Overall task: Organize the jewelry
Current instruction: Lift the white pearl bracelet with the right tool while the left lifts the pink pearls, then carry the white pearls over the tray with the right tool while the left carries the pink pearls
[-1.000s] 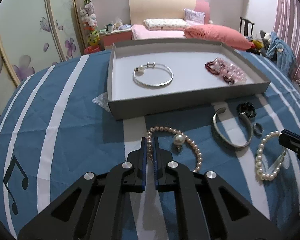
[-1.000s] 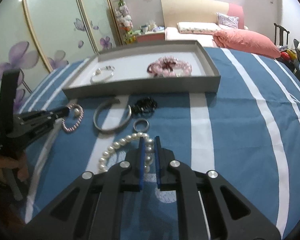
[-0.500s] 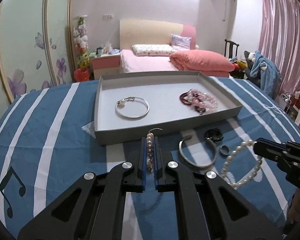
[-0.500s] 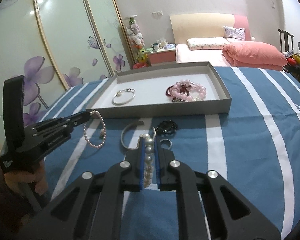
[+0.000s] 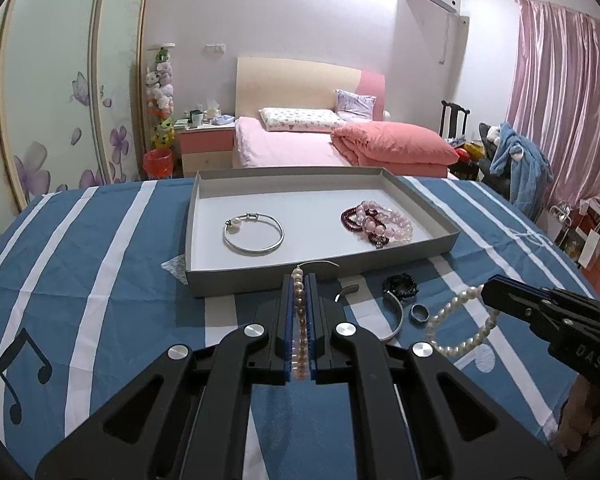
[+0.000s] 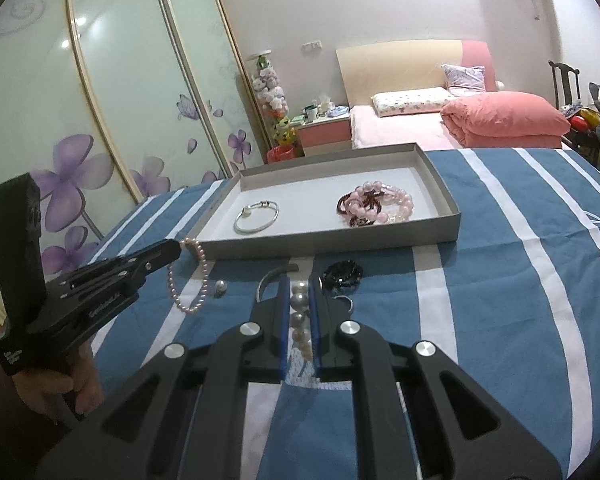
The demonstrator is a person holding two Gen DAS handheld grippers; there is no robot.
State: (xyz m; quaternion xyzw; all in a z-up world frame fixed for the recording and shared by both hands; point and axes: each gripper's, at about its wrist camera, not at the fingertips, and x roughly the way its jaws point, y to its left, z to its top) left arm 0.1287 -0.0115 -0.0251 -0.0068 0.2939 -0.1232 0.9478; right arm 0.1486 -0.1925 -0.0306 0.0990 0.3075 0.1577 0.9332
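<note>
My left gripper (image 5: pixel 299 279) is shut on a pink pearl bracelet (image 5: pixel 299 312), held just above the blue striped cloth; in the right wrist view it dangles (image 6: pixel 188 280) from that gripper (image 6: pixel 174 249). My right gripper (image 6: pixel 299 285) is shut on a white pearl bracelet (image 6: pixel 299 302), which hangs as a loop (image 5: pixel 456 330) below its tips (image 5: pixel 491 286). Ahead of both lies the grey tray (image 5: pixel 380 258), holding a silver bangle (image 5: pixel 253 234) and pink and dark red bead bracelets (image 5: pixel 380 222).
On the cloth in front of the tray lie a silver open cuff (image 5: pixel 396 322), a black beaded band (image 5: pixel 400 284) and a small ring (image 5: pixel 419 313). A person's hand (image 6: pixel 60 392) grips the left tool. A bed and nightstand stand behind the table.
Both grippers have risen off the cloth, each lifting its pearl bracelet with it. The views have tilted up, and the tray now sits lower in each view.
</note>
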